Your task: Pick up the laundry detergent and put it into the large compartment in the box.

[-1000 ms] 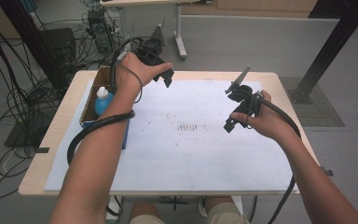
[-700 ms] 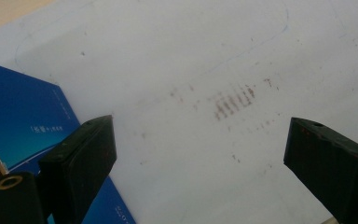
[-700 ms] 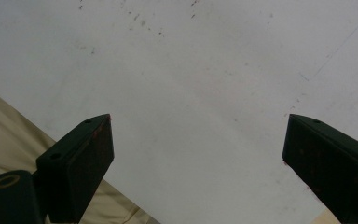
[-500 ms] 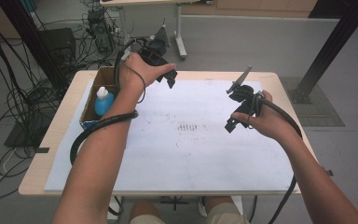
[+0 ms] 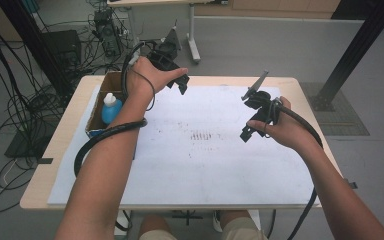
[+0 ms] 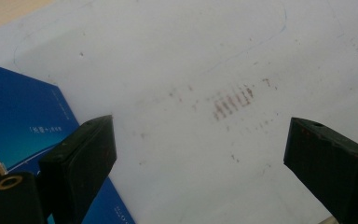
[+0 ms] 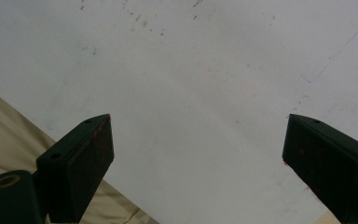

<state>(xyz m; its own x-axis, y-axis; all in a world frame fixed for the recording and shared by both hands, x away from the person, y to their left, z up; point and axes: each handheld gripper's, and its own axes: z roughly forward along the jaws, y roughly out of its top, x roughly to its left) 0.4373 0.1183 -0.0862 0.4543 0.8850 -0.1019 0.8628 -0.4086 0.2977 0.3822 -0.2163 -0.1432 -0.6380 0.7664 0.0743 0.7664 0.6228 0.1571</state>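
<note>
While both forearms reach in from the near edge of the bench (image 5: 55,165), the left hand (image 5: 147,80) is raised over the far left corner, wrist bent, with the left gripper (image 5: 172,75) tipped down toward the middle. Its cable loops round the left forearm. The right hand (image 5: 280,127) hovers near the right edge, holding the right gripper (image 5: 252,117) angled down and leftward. In the left gripper view, the black jaws stand wide apart with nothing between them, above the white sheet (image 6: 205,70) and the corner of a glossy blue box flap (image 6: 18,112). In the right gripper view, the jaws are likewise spread wide and empty, clear of the sheet. The sheet is flat, matt and smudged with short rows of brownish marks (image 5: 202,135) near its centre. An open cardboard box (image 5: 97,107) sits at the left edge, holding a blue bottle (image 5: 111,110) with a white cap. The bench top is pale wood.
</note>
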